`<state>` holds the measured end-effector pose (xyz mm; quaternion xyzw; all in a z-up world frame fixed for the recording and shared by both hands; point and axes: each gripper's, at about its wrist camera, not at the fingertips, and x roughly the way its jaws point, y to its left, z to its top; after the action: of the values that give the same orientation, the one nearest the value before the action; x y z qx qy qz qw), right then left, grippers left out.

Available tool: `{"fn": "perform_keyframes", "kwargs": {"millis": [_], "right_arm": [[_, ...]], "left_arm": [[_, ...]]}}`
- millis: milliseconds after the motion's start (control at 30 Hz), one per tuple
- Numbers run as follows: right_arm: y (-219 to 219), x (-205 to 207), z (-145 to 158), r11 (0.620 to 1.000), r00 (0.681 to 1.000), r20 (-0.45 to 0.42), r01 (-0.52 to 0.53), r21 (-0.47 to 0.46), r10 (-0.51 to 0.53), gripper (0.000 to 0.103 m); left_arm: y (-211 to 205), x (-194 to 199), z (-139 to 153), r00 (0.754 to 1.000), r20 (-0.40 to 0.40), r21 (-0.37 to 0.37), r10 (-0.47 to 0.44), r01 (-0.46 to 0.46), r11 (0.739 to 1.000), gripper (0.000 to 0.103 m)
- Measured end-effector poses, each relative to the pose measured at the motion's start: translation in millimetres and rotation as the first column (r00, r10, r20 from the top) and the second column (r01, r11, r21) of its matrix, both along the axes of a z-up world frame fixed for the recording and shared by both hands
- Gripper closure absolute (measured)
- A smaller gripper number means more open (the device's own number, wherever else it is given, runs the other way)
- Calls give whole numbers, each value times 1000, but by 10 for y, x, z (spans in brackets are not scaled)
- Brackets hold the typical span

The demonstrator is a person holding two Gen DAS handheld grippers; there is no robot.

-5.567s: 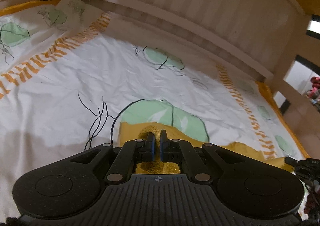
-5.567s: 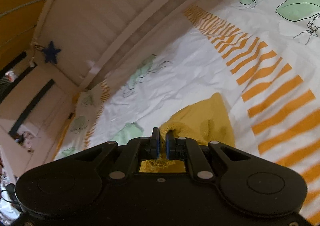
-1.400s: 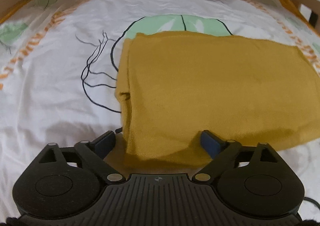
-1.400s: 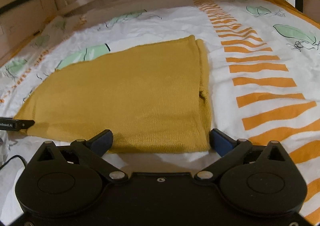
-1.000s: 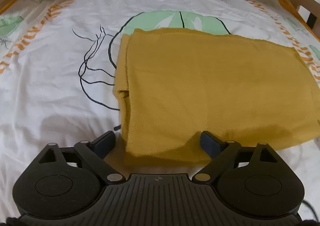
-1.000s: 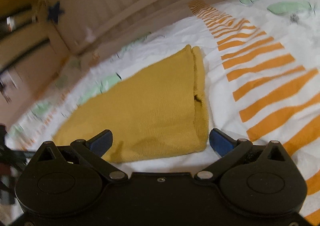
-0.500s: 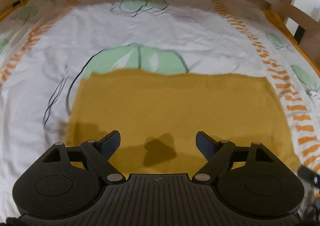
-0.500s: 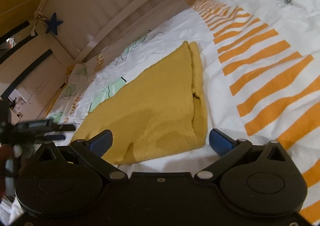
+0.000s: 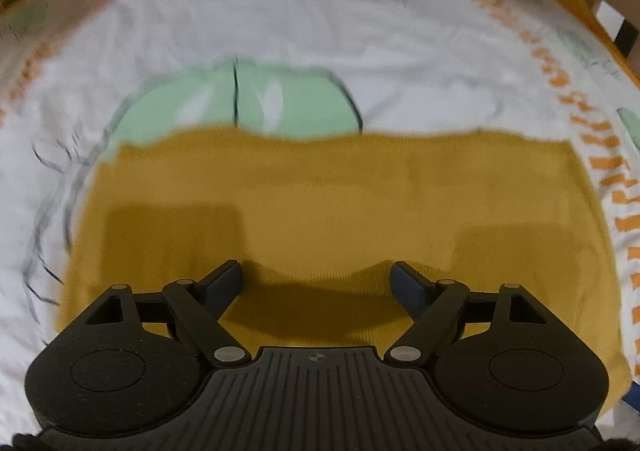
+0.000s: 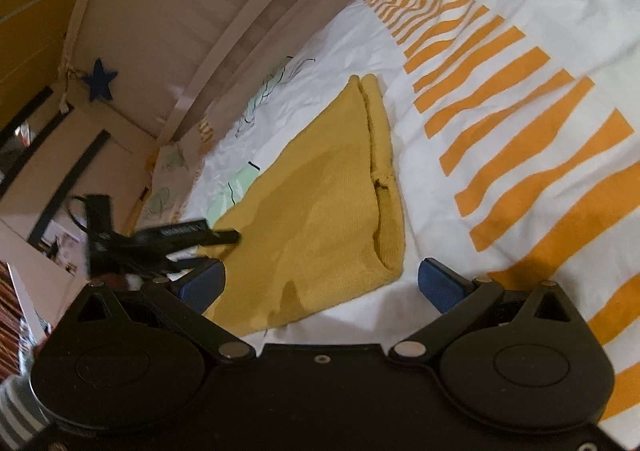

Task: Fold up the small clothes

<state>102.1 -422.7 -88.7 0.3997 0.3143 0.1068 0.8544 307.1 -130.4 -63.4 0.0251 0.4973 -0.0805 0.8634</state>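
Wooden slatted bed frame [image 10: 192,11] around a mattress, covered by a white sheet [image 9: 380,63] printed with green leaves and orange stripes. Lying flat near the middle of the sheet: a mustard knit garment [image 9: 328,195], folded into a wide rectangle, layered edge visible along its right side in the right wrist view [image 10: 384,179]. Judged partly done: one fold laid and smoothed, probably one more fold across left to make. Plenty of bare sheet beyond the far edge and toward the striped side; headboard slats well apart from the cloth. Left gripper [image 9: 316,279] hovering over the near edge of the garment, jaws spread wide, holding nothing. Right gripper [image 10: 320,283] just off the near right corner, jaws likewise spread and empty. Left tool also seen from the right wrist view, blurred, over the garment's left corner [image 10: 168,235].
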Motion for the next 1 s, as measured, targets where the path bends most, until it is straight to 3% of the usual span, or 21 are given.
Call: {"fn": "perform_keyframes", "kwargs": {"millis": [367,733,900,967,1000], "right_arm": [[-290,402,-136,986,999,-2,53,157,-53,0],[-212,934,-182,983,993,51,-114,144,108,0],[-157,1042,-184,979,988,83,-145,141,134,0],[-141,1063,-170,980,987,83,-150,130,141,4],[-134,1083,-158,982,987,76,-147,119,138,11]], "left_arm": [[1,-10,-77,1000,6,7,1,-1,1000,17],[2,5,-104,1000,19,6,-2,1,1000,16],[2,10,-100,1000,20,2,-1,1,1000,15],[8,11,-97,1000,21,-3,0,0,1000,15],[9,8,-95,1000,22,-5,0,0,1000,15]]}}
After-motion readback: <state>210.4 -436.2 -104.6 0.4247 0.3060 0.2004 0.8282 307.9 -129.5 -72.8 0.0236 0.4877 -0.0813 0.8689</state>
